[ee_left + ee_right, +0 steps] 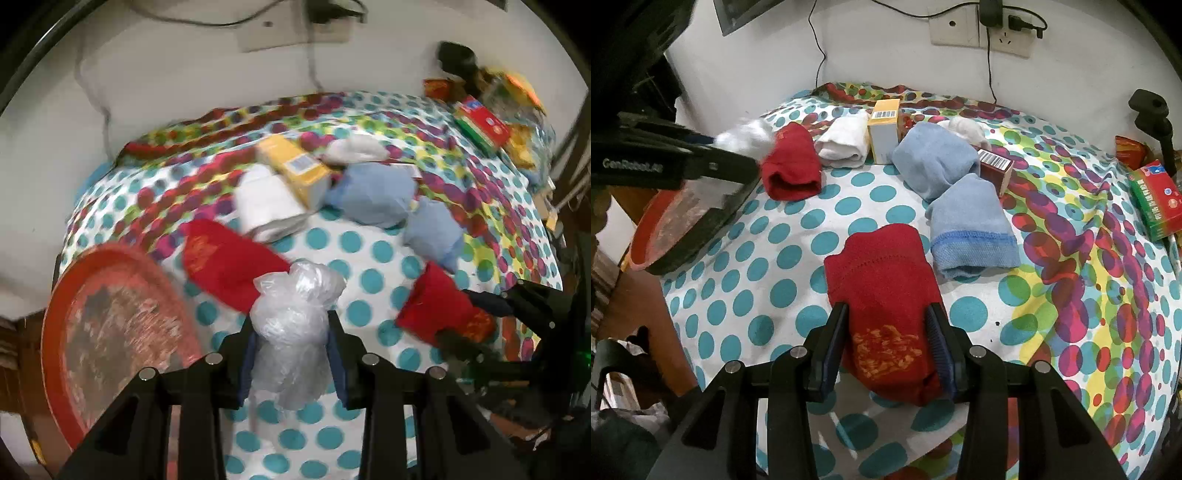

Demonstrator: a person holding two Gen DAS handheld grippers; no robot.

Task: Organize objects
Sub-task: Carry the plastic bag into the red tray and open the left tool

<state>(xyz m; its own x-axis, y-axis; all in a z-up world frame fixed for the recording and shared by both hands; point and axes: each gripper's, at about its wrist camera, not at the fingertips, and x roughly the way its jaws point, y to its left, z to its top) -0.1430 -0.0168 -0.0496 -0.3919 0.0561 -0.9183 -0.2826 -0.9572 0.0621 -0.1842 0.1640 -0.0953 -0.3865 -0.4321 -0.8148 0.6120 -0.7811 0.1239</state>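
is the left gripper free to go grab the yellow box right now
Probably not. The left gripper is shut on a crumpled clear plastic bag, so it would have to drop that first. The yellow box itself lies exposed on top.

A white plastered wall (886,55) rises behind the table (798,258), which is spread with a white cloth printed in teal dots near its front edge and overlapping red, purple and yellow circles toward its back edge and right side. On the wall above the back edge sits a beige socket plate (979,31) with a black plug (991,13) and thin black cables (820,55) hanging down. Brown wooden furniture (635,291) stands past the table's left edge.
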